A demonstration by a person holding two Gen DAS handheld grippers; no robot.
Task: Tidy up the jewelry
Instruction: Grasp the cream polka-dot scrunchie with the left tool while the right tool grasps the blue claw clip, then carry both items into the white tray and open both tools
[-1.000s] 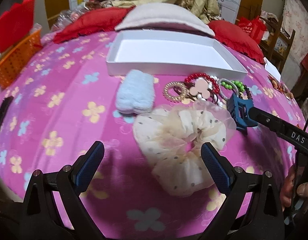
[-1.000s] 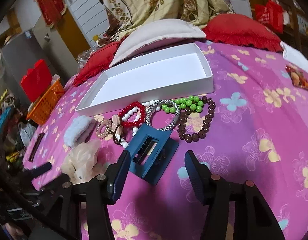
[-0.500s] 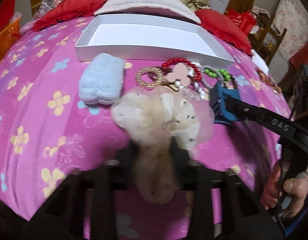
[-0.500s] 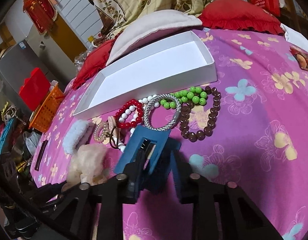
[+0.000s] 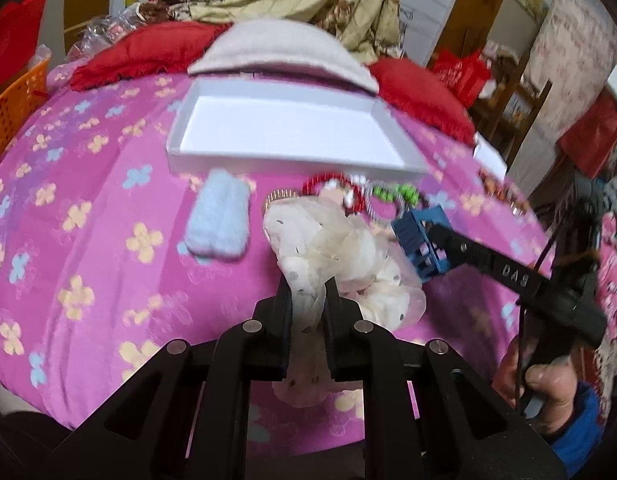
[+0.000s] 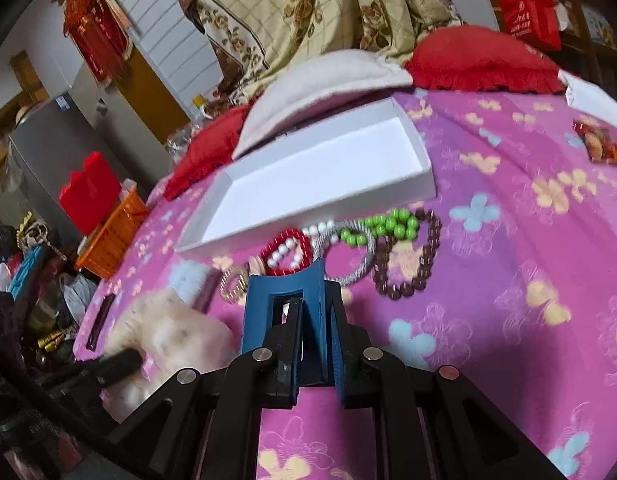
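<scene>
My left gripper [image 5: 306,296] is shut on a cream dotted scrunchie [image 5: 348,252] and holds it just above the pink flowered bedspread. My right gripper [image 6: 314,316] is shut on a blue claw hair clip [image 6: 284,296], also lifted; the clip shows in the left wrist view [image 5: 422,240]. A white open box [image 5: 284,128] lies beyond, empty; it also shows in the right wrist view [image 6: 308,176]. Red [image 6: 286,254], silver [image 6: 352,248], green [image 6: 382,226] and brown bead [image 6: 408,256] bracelets lie in front of the box.
A light blue fluffy hair tie [image 5: 218,220] lies left of the scrunchie. Red pillows [image 5: 148,56] and a beige cushion [image 5: 284,52] sit behind the box. An orange basket [image 5: 12,108] stands at far left. A small white box [image 6: 592,100] lies at far right.
Both grippers have closed: the left on the scrunchie, the right on the blue clip. Both objects have been lifted off the bedspread.
</scene>
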